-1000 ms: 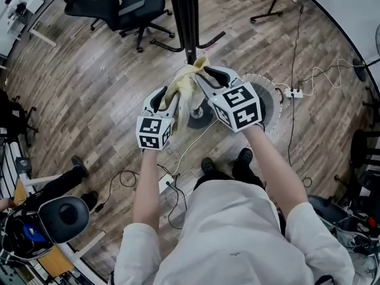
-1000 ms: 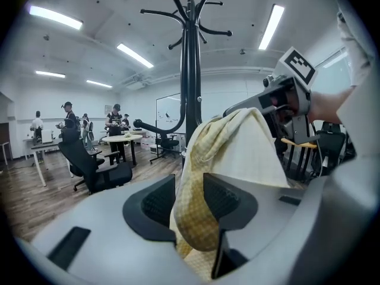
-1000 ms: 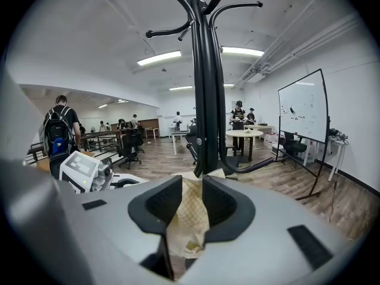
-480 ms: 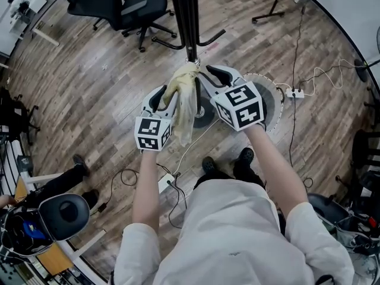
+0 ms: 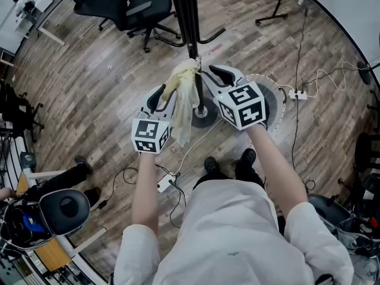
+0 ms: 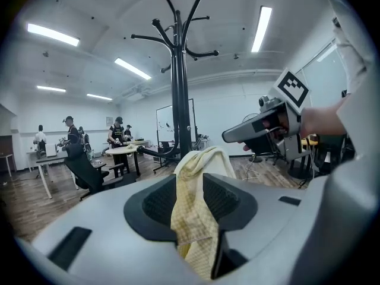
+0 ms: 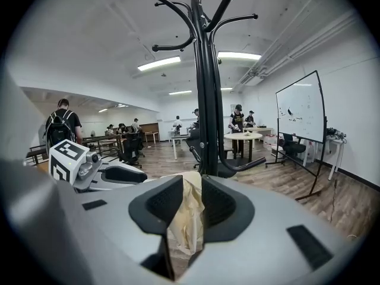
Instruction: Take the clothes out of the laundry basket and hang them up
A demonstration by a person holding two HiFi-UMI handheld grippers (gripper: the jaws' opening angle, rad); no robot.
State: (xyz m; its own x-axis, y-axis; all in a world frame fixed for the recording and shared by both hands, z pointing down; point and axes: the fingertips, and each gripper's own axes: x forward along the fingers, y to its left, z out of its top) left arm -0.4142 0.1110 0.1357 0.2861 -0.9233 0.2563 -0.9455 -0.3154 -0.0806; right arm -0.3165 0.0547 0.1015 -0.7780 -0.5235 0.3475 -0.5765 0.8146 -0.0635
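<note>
Centre frame, by coat stand (image 5: pixel 187 16) | left tool (image 5: pixel 160 97) — clenched on yellow cloth (image 5: pixel 185 91), jaws just closing | right tool (image 5: pixel 210 73) — gripping same cloth, closing too

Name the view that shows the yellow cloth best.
The head view: the yellow cloth shows whole, held by the left gripper and right gripper, whose fingers have just tightened on it. Each gripper view shows only a bunched fold between its own fingers.
</note>
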